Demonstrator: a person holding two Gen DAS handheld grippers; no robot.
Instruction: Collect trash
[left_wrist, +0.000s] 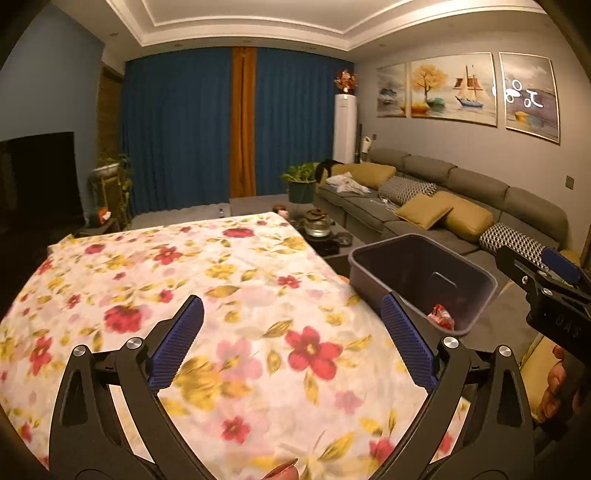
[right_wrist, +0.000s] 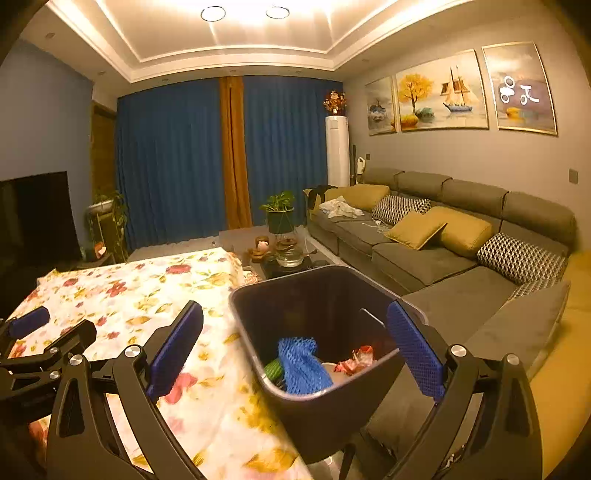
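Left tool (left_wrist: 291, 341) spread wide, nothing between pads, above floral-cloth worktop (left_wrist: 221, 295), touching nothing. Right tool (right_wrist: 295, 350) also spread wide, empty, above open dark bin (right_wrist: 332, 413) standing beside worktop edge. Inside bin: blue mesh net (right_wrist: 303, 365), red-white wrapper (right_wrist: 356, 360), green scrap (right_wrist: 272, 369).

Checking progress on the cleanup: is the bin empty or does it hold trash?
Holds trash. The dark bin contains blue netting, a red wrapper and something green at its bottom.
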